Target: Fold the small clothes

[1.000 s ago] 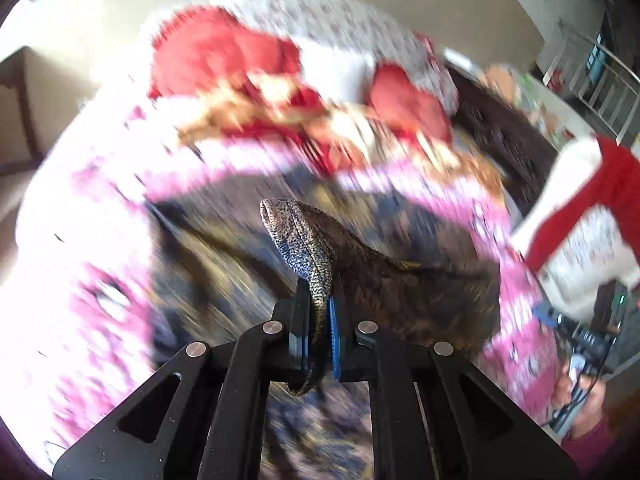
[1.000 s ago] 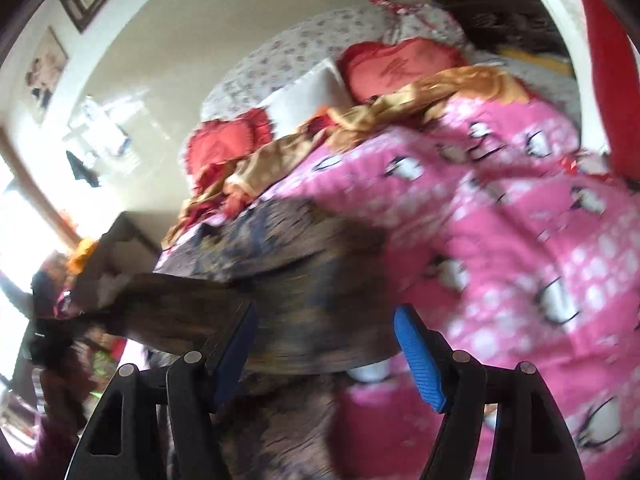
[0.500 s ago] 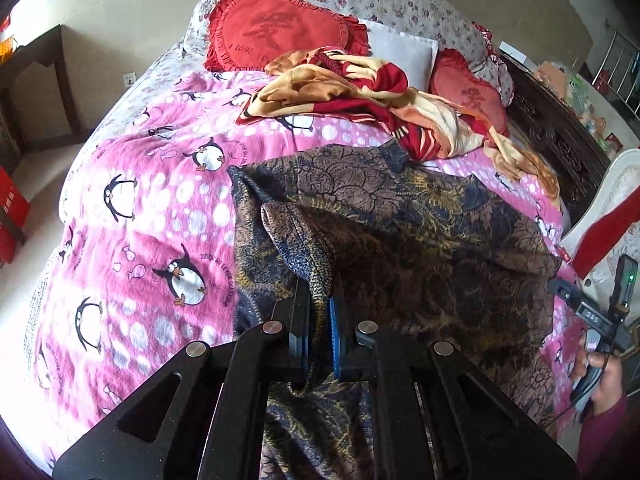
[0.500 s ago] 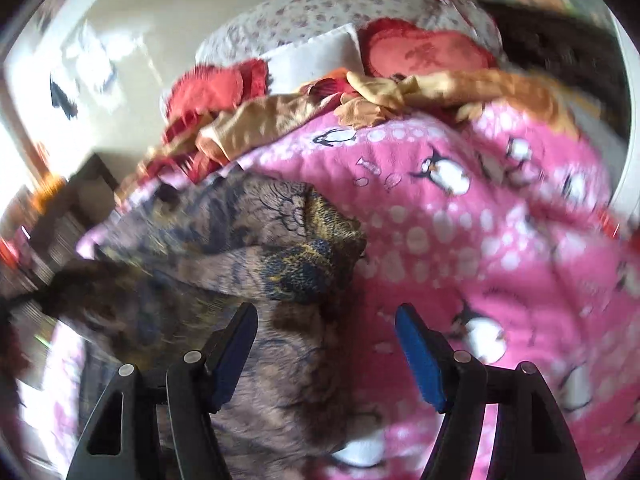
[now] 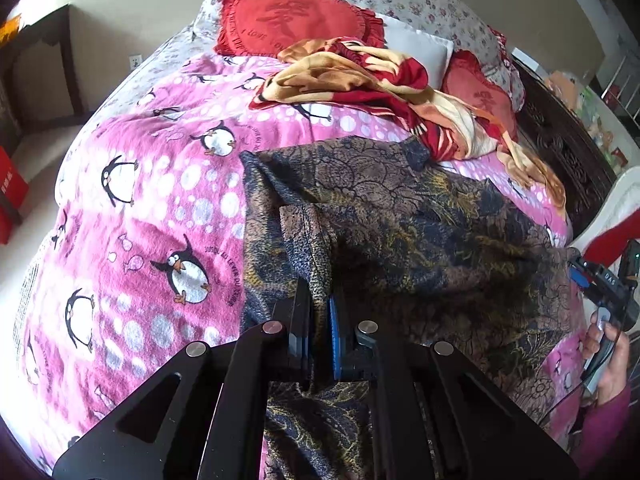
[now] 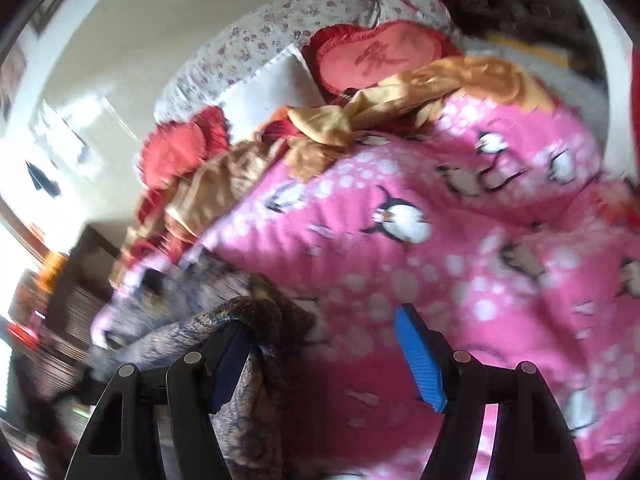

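Moved: my right gripper (image 6: 326, 354) slid off the dark paisley-print cloth garment (image 5: 420, 220), jaws spread.
Left gripper (image 5: 319, 330): pinching its fold.
Risk: one-sided pull may drag it askew.

Open pink blanket (image 5: 132, 216) left of garment (image 5: 420, 232), crumpled throw (image 5: 360, 76) blocking beyond

Left gripper (image 5: 319, 320): jaws clamped on fabric fold. Right gripper (image 6: 328, 354): jaws spread wide, gripping nothing.
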{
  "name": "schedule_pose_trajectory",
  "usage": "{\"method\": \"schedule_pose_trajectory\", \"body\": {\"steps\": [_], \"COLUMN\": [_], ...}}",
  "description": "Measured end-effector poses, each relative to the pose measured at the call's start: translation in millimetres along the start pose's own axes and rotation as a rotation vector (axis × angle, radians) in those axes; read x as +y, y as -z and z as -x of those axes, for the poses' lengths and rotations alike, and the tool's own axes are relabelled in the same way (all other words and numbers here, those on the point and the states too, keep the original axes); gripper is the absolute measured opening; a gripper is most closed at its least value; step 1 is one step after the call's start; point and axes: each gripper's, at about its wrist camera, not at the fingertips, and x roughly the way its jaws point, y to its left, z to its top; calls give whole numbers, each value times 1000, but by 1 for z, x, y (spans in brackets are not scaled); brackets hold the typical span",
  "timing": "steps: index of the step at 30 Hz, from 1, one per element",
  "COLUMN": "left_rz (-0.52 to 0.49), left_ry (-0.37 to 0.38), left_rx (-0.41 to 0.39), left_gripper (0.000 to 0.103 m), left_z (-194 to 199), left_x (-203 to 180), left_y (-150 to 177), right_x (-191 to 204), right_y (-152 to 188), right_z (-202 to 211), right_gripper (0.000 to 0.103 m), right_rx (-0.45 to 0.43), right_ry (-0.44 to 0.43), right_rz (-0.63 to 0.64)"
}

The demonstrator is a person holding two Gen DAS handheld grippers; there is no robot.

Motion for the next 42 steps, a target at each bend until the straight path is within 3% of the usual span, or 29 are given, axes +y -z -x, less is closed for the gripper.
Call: {"method": "schedule_pose_trajectory", "body": {"steps": [6, 7, 9, 14, 17, 18, 20, 22, 25, 26, 27, 28, 30, 32, 34, 36, 38, 40, 41, 42], "left_rz": [-2, -3, -9, -16, 33, 51, 62, 52, 53, 51, 48, 45, 28, 4, -11, -4, 25, 35, 33, 32], "left_ry": [0, 0, 28, 23, -37, -37, -38, -37, -32, -32, -32, -29, -18, -23, -30, -37, -35, -22, -15, -11], "left_rx": [3, 2, -5, 13, 72, 97, 115, 111, 115, 116, 116, 114, 110, 98, 121, 150, 186, 187, 183, 181], "left_gripper": [6, 6, 6, 6, 6, 6, 6, 6, 6, 6, 6, 6, 6, 6, 6, 6, 6, 7, 7, 7], "left_z": [6, 10, 23, 23, -10, -20, -30, -33, -35, -36, -35, -34, -30, -26, -31, -44, -56, -58, -57, -56], "left_x": [0, 1, 1, -1, 9, 11, 13, 11, 9, 7, 4, 1, -5, -12, -17, -15, -8, -4, -3, -2], "left_y": [0, -1, -2, -6, -5, -2, 3, 7, 7, 6, 6, 5, 6, 9, 17, 25, 31, 35, 35, 34], "right_x": [0, 1, 5, 22, 23, 19, 12, 10, 19, 23, 27, 33, 38, 36, 35, 28, 21, 13, 11, 9], "right_y": [13, 11, 5, -12, -13, -10, -3, 16, 48, 57, 63, 68, 65, 55, 51, 61, 68, 61, 55, 46], "right_z": [-11, -14, -17, -24, -52, -48, -26, -4, 4, 1, -2, -3, 5, 18, 22, 3, -10, 0, 7, 17], "right_gripper": [67, 64, 40, 37, 52, 53, 57, 71, 75, 68, 33, 15, 12, 11, 11, 11, 12, 31, 46, 48], "right_rx": [51, 45, 32, 17, 135, 131, 95, 87, 161, 189, 202, 208, 163, 126, 126, 198, 249, 205, 170, 104], "right_ry": [-63, -67, -101, -61, 1, -1, -66, -140, -216, -225, -227, -224, -160, -170, -109, -29, -15, -57, -61, -71], "right_rz": [6, 14, 35, 55, 38, 4, -43, -61, -31, -16, 5, 53, 101, 102, 139, 155, 138, 65, 42, 20]}}
